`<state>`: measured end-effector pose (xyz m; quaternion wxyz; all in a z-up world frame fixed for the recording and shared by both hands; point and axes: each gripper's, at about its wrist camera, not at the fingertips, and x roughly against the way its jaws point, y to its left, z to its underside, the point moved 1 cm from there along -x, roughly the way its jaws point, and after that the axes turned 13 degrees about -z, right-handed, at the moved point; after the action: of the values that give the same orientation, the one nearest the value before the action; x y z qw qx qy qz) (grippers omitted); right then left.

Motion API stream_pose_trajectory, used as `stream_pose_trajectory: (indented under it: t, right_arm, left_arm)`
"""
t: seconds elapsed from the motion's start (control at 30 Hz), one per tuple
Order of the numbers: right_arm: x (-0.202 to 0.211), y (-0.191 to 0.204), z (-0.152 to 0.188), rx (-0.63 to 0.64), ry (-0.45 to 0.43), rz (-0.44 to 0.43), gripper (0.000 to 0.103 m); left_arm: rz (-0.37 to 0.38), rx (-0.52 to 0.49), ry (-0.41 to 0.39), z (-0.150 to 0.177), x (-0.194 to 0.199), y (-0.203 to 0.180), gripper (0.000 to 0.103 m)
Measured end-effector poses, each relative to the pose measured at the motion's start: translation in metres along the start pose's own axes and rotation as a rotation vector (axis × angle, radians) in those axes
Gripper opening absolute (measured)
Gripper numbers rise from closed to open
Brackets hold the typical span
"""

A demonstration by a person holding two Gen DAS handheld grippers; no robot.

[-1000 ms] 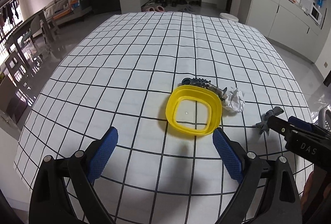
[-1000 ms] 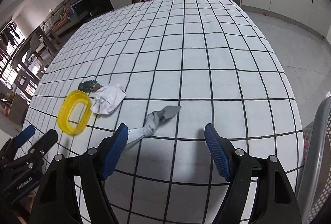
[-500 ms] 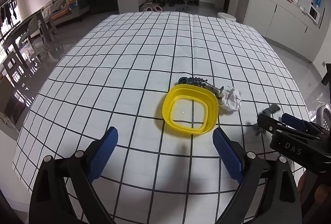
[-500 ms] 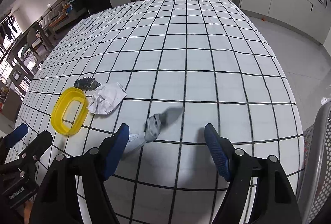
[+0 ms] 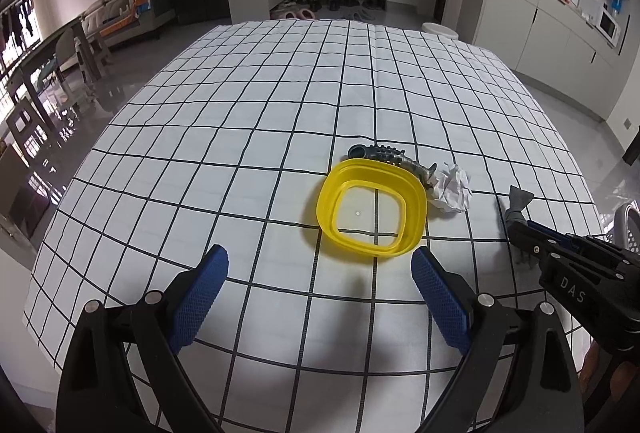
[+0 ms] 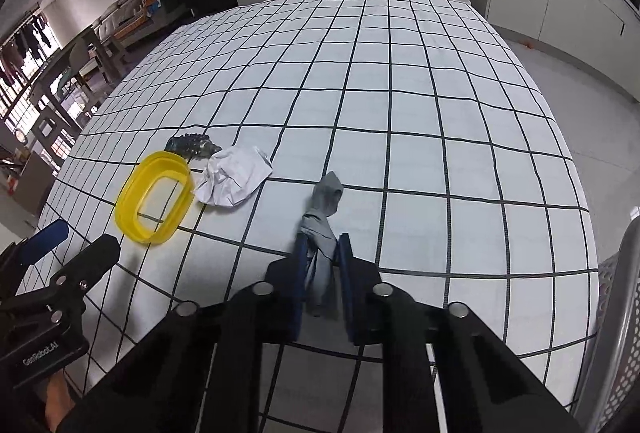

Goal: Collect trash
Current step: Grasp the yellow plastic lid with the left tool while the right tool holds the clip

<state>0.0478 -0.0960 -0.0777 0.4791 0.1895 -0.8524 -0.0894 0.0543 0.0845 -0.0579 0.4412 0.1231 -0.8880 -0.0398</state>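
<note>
Right wrist view shows the right gripper (image 6: 322, 247) clamped on a grey rag (image 6: 320, 217), its lower end hidden between the pads, while the left gripper (image 5: 320, 273) gapes empty.

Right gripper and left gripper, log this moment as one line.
right gripper: just closed, shut on grey wrapper | left gripper: open, empty, short of yellow container | crumpled paper: on table

Your left wrist camera is looking steeply down, close over the black-gridded white tablecloth (image 5: 280, 121); your right one is doing likewise from its right, both sharing the yellow plastic ring (image 5: 374, 211).
</note>
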Motion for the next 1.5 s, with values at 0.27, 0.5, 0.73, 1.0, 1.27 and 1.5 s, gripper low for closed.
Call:
stream_pose_trajectory:
  t: [0.27, 0.5, 0.73, 1.0, 1.27, 1.5]
  right_arm:
    - [0.008, -0.005, 0.004, -0.009, -0.011, -0.013, 0.014]
    - [0.02, -0.011, 0.009, -0.008, -0.027, -0.001, 0.014]
    - [0.037, -0.022, 0.016, -0.012, -0.049, 0.017, 0.014]
    - [0.052, -0.035, 0.022, -0.031, -0.055, 0.013, 0.014]
    - [0.063, -0.037, 0.022, -0.038, -0.066, -0.015, 0.014]
    - [0.067, -0.037, 0.021, -0.045, -0.069, -0.041, 0.014]
  left_arm:
    - [0.005, -0.003, -0.007, 0.002, 0.003, -0.002, 0.091]
    - [0.009, -0.013, -0.015, 0.002, 0.006, -0.008, 0.091]
    - [0.015, -0.029, -0.015, 0.004, 0.003, -0.017, 0.091]
    - [0.023, -0.033, 0.021, 0.002, -0.011, -0.023, 0.091]
    - [0.027, -0.029, 0.043, -0.011, -0.026, -0.036, 0.091]
    - [0.027, -0.044, 0.066, -0.015, -0.039, -0.048, 0.085]
